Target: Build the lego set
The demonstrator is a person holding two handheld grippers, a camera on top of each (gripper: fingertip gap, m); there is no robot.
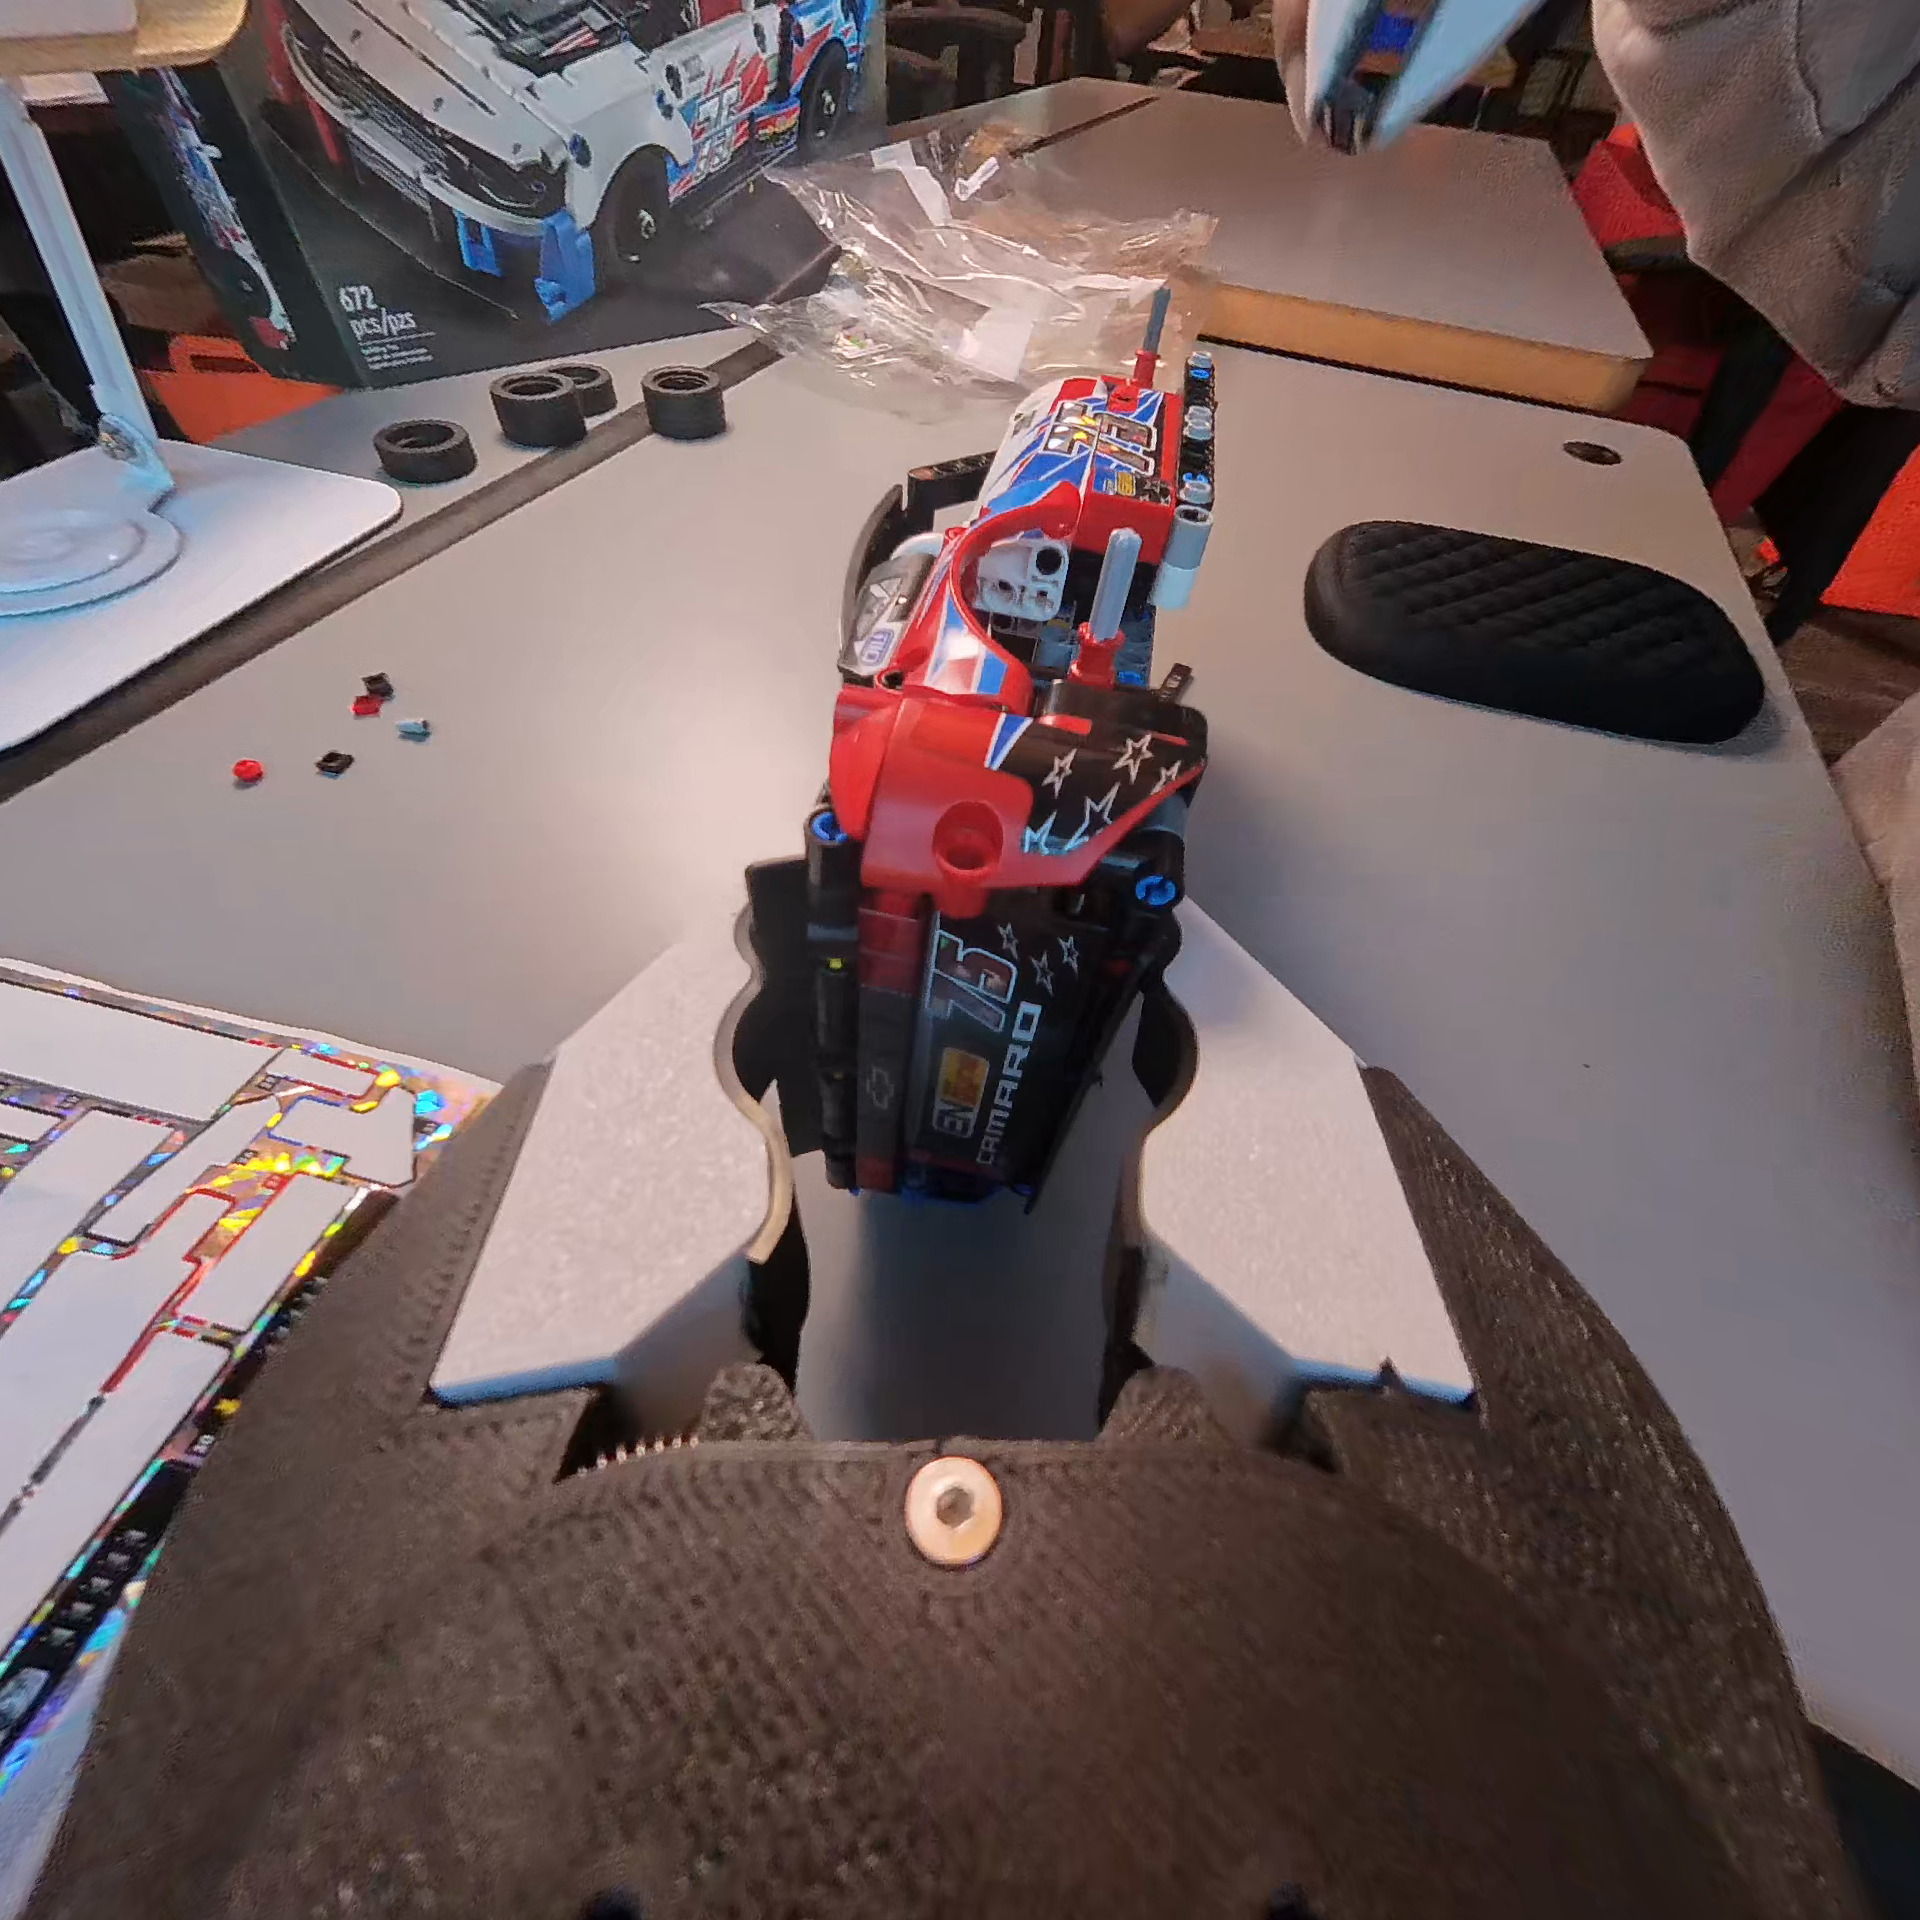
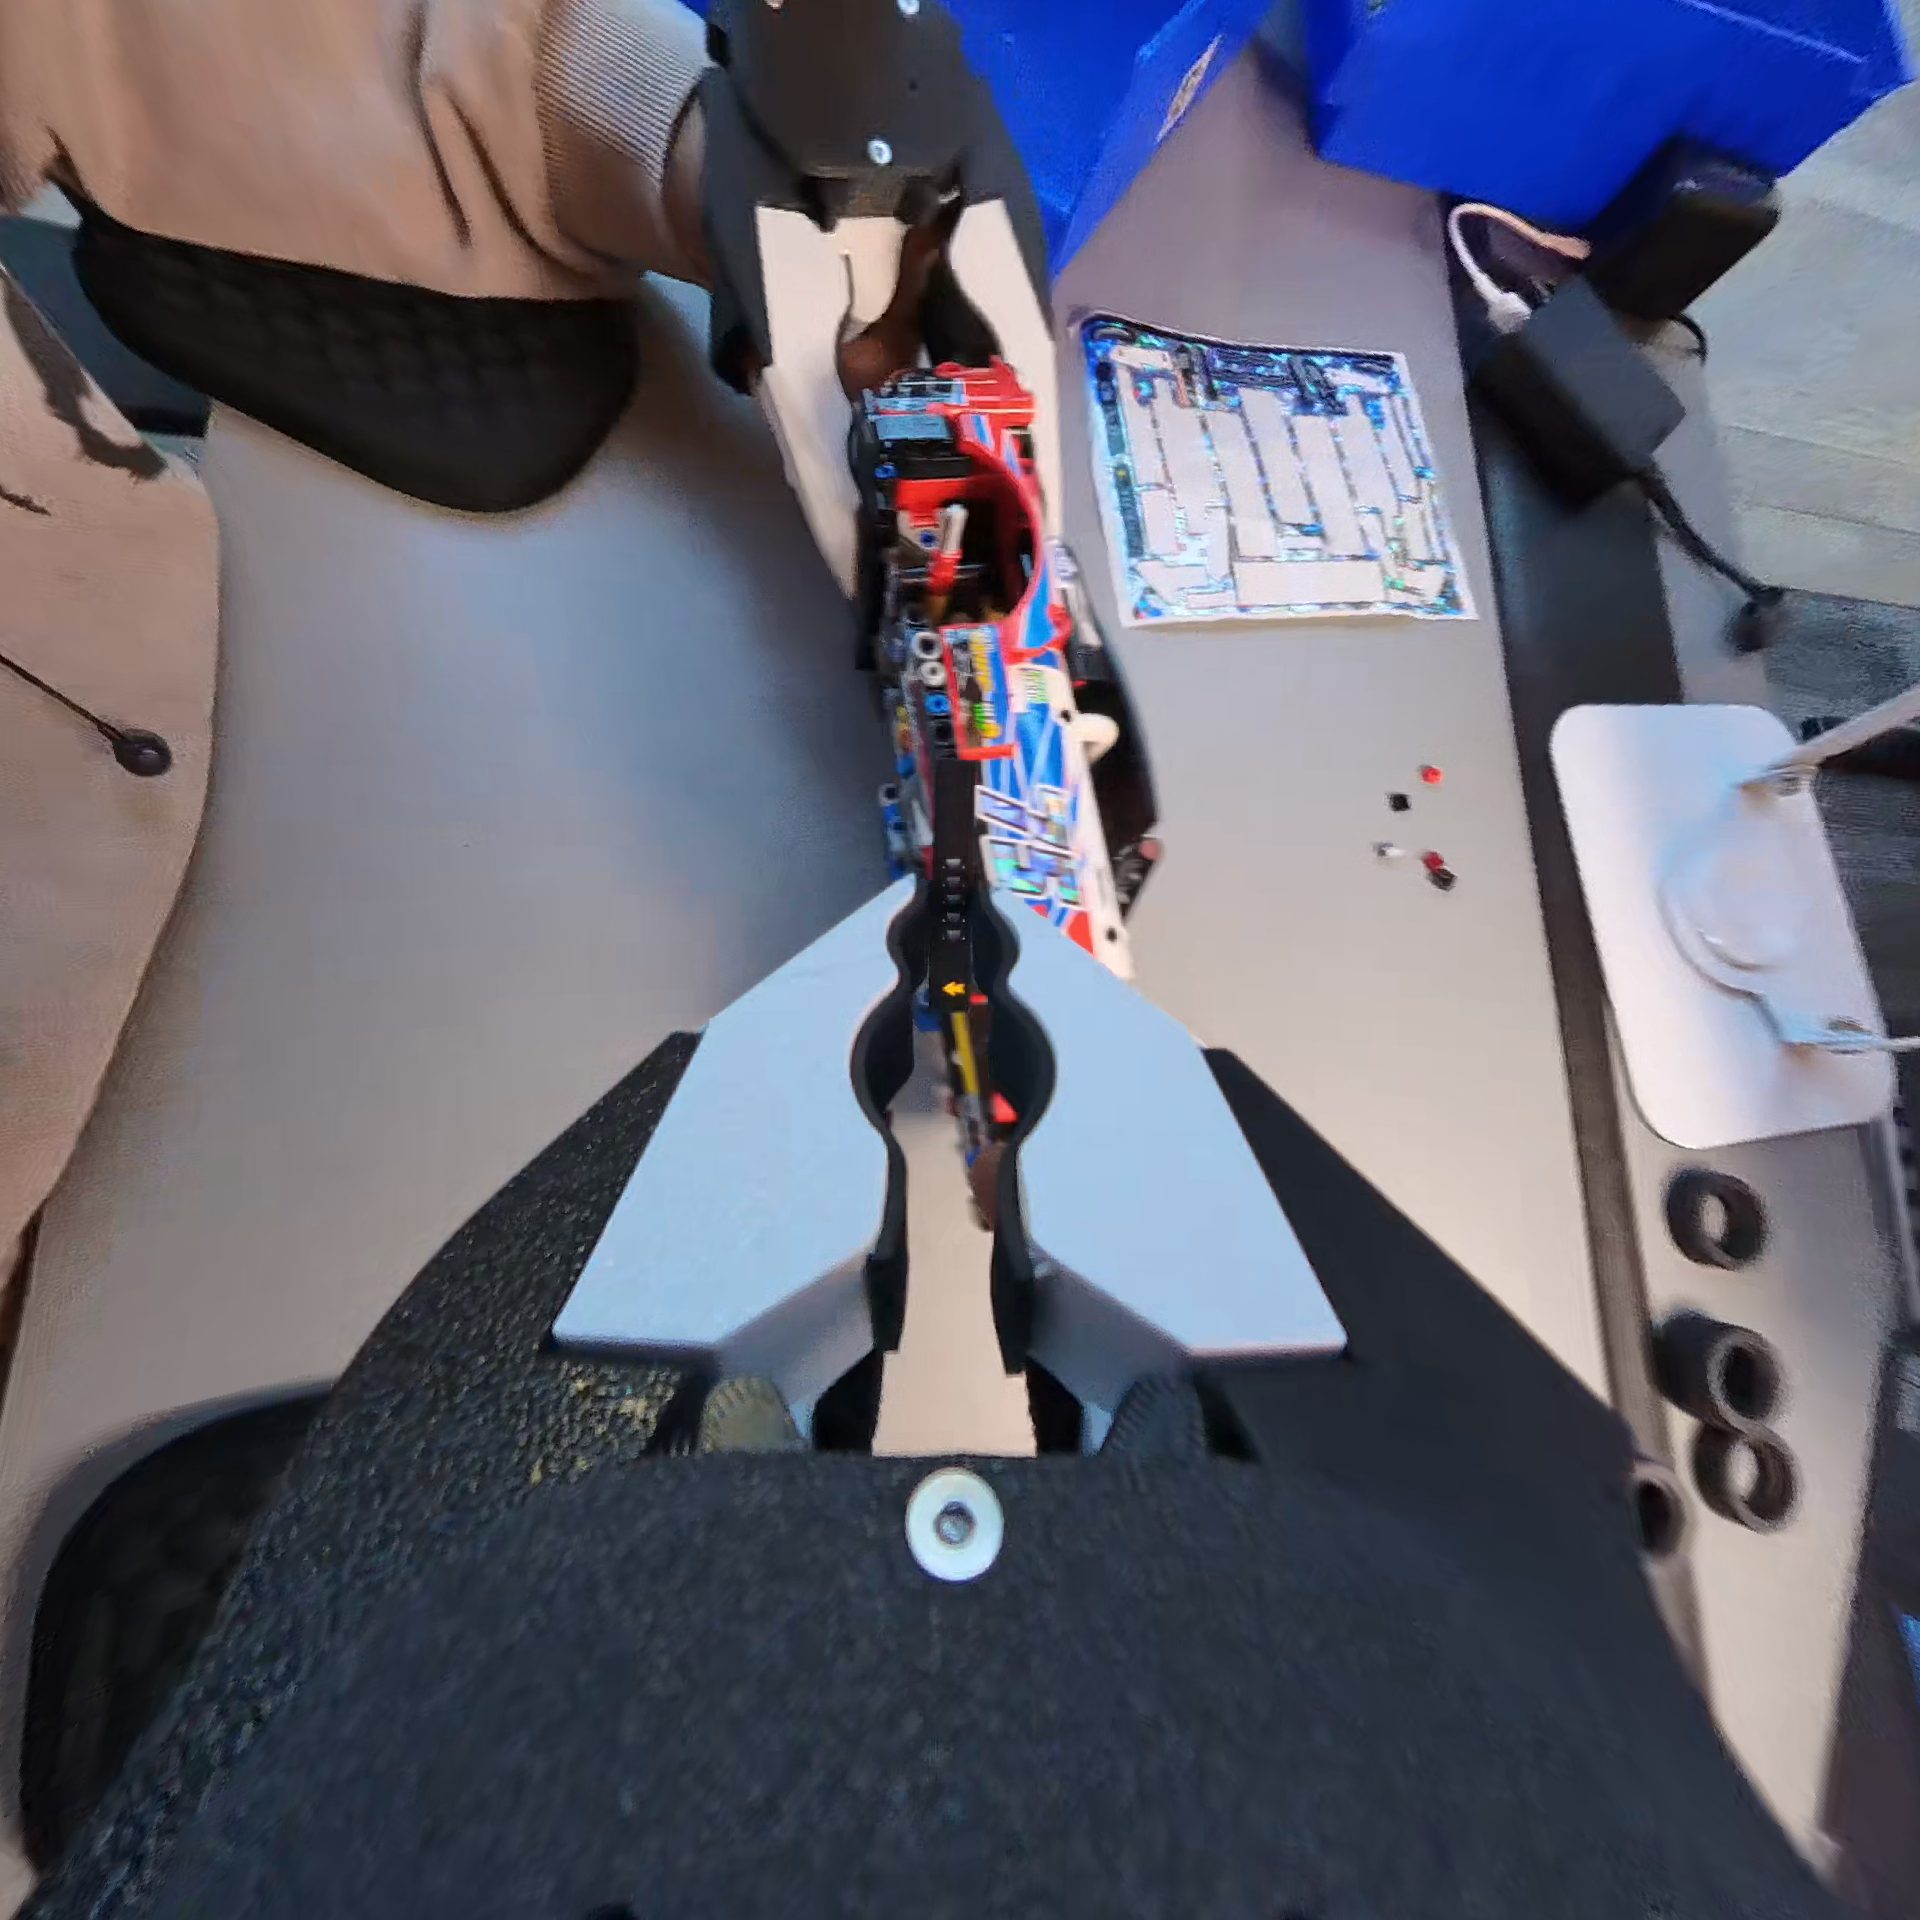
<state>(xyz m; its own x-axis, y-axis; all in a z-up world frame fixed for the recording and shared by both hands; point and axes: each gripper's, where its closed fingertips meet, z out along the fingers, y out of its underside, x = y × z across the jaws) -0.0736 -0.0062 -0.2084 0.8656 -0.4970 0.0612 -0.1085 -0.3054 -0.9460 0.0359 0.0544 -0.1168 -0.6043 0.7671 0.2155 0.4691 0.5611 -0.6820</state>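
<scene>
The lego car, red, blue, white and black with stickers, lies on its side on the grey table. My left gripper is shut on its black rear end, with both pads against it. In the right wrist view the car runs from the left gripper towards me. My right gripper is above the car's other end, nearly closed on a thin black lego piece with a yellow mark. The right gripper shows blurred at the top of the left wrist view.
Black tyres, the set's box, a clear plastic bag and small loose pieces lie around. A sticker sheet, a black pad and a white lamp base are nearby. The gap from one gripper's tips to the other's is roughly 15 cm.
</scene>
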